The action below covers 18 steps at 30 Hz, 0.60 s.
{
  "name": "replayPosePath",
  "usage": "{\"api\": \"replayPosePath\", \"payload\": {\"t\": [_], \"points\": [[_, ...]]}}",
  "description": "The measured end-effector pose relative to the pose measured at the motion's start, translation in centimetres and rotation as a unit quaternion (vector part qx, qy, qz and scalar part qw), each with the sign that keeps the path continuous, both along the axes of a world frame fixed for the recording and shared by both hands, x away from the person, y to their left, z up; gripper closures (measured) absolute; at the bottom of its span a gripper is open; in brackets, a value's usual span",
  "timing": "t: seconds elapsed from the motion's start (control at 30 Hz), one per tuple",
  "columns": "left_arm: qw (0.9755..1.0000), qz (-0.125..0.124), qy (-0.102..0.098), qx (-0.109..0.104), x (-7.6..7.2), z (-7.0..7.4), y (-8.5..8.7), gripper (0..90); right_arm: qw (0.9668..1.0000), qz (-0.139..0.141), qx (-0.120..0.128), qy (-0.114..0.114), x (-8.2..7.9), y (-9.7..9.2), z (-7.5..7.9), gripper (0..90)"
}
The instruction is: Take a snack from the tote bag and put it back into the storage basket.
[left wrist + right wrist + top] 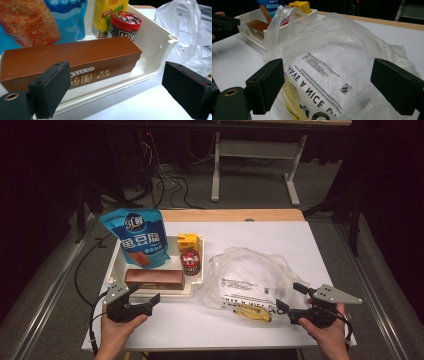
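White tray (114,270) far left on table (300,240): blue snack pouch (140,237), brown Oreo box (154,278), yellow juice carton (188,241), M&M's jar (190,262). Crumpled clear plastic bag (247,277), banana (252,314) inside, near right. Left gripper (142,300) jaws wide, empty, just near of Oreo box. Right gripper (291,300) jaws wide, empty, beside bag.

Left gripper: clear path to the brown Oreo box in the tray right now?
Probably yes. The left gripper is open, just in front of the white tray, facing the brown Oreo box. Only the low tray wall stands between; the box's top and long front show above it, so a slight lift should clear it.
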<state>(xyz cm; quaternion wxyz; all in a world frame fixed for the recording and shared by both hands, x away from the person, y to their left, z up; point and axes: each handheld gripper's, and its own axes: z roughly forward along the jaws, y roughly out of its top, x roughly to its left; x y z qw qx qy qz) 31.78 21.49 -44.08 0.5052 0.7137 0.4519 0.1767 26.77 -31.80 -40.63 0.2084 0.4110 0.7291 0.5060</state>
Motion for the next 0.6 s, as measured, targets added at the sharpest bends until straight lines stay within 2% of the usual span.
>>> {"api": "replayPosePath", "payload": {"t": [0.27,0.6], "points": [[1.0000,0.004,-0.005,-0.005,-0.1,0.2,0.7,8.6,0.9994,-0.035,-0.006,-0.004,-0.2,-1.6,0.2,4.6],[0.9999,0.015,-0.004,-0.003,0.1,0.0,1.8,9.0,0.9971,-0.076,-0.007,0.009,-0.1,-4.0,-0.3,0.3]]}}
